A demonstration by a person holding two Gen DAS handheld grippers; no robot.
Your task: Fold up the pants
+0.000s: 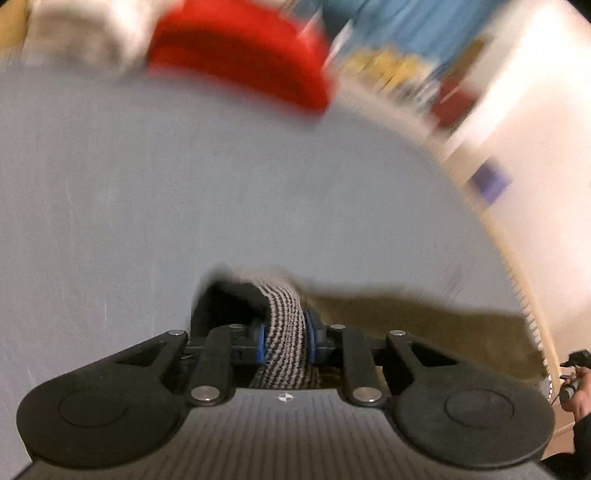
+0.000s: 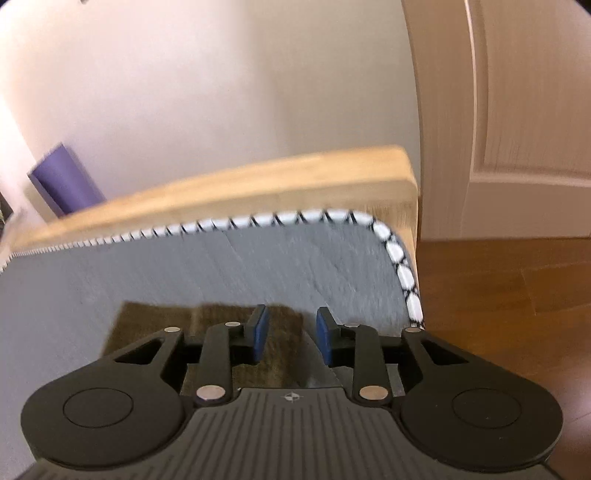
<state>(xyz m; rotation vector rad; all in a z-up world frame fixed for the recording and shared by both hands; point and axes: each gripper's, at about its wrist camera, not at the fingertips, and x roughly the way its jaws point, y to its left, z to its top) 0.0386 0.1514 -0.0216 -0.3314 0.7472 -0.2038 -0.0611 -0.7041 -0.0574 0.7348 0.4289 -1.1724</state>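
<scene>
The pants are olive-brown with a black-and-beige striped waistband. In the left wrist view my left gripper (image 1: 285, 338) is shut on the striped waistband (image 1: 286, 317), and olive fabric (image 1: 424, 332) trails off to the right over the grey mat (image 1: 184, 184). In the right wrist view my right gripper (image 2: 291, 338) is open with a gap between its blue pads (image 2: 260, 334). It hovers over an olive part of the pants (image 2: 155, 321) lying on the grey mat (image 2: 258, 266). Nothing is between its fingers.
The mat has a white stitched border (image 2: 402, 273) and lies on a wooden table (image 2: 258, 184). A red object (image 1: 240, 51) and a pale folded cloth (image 1: 81, 33) sit at the mat's far edge. Wooden floor (image 2: 509, 280) and a door (image 2: 517, 110) are at right. The left view is motion-blurred.
</scene>
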